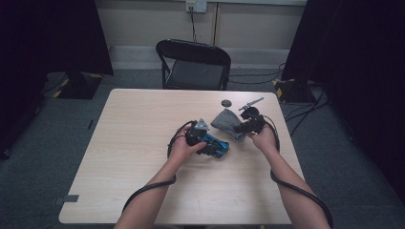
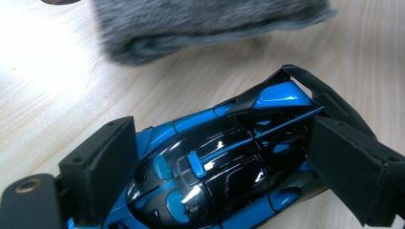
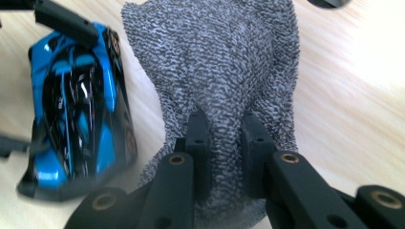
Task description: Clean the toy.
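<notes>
High view, writing: none legible on any thing.
High view, left hand [image 1: 184, 149]: forearm in from the near edge, angled right and far, wrapped over the left gripper [image 1: 206, 139] near the middle of the light wooden table [image 1: 138, 143].
High view, car: glossy blue and black toy racing car [image 1: 215, 145] lying on the table just right of the left hand, between the jaws.
High view, right hand [image 1: 265, 138]: forearm in from the near right, holding the right gripper [image 1: 243, 128], aimed left at the grey fuzzy cloth [image 1: 228, 121].
High view, cloth: just far and right of the car, one end lifted.
High view, far side: small dark round disc [image 1: 226, 102] and thin grey tool [image 1: 251, 103] near the far edge; black folding chair [image 1: 193, 64] beyond.
Left gripper view, grip: jaws wide, pads [image 2: 110, 162] pressed on both flanks of the car [image 2: 215, 167]; cloth [image 2: 200, 24] blurred beyond.
Left gripper view, writing: none on the car's body.
Right gripper view, grip: jaws narrow, pinched on a fold of the cloth [image 3: 215, 71]; car [image 3: 76, 109] at left, resting on the table.
</notes>
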A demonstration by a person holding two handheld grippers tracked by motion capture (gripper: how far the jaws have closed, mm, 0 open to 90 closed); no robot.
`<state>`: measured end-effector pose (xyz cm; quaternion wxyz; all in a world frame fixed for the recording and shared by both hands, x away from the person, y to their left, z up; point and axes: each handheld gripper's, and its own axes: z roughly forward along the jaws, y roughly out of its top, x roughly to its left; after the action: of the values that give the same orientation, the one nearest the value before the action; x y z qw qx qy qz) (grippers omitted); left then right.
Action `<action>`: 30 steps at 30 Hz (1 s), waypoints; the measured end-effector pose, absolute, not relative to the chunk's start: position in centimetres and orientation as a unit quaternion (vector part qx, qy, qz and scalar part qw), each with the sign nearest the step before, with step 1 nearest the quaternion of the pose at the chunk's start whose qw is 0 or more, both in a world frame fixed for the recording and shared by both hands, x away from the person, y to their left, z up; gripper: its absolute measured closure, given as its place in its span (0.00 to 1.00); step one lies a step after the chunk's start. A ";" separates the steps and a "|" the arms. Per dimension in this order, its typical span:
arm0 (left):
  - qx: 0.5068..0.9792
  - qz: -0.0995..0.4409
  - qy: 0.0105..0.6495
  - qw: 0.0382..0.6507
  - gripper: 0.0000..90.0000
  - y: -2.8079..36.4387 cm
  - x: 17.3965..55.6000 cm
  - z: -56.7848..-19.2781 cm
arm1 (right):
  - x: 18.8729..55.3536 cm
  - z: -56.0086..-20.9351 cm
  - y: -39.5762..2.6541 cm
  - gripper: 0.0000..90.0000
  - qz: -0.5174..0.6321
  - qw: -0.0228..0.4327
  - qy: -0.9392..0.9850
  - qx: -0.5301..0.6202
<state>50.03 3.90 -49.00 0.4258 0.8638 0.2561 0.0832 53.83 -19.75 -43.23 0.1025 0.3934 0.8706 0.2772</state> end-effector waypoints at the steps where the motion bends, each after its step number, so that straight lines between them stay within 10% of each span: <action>1: 0.864 0.083 0.256 0.426 0.11 3.9 50.0 -49.0 | 54.1 -43.3 -19.3 0.86 0.277 0.103 0.872 0.391; 30: 0.858 0.088 0.258 0.435 0.10 4.0 49.8 -49.2 | 55.2 -46.3 -14.9 0.86 0.252 0.068 0.913 0.315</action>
<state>49.83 4.02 -49.23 0.4352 0.8581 0.2581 0.0876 55.24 -14.94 -46.27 0.0685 0.3146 0.9126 0.2519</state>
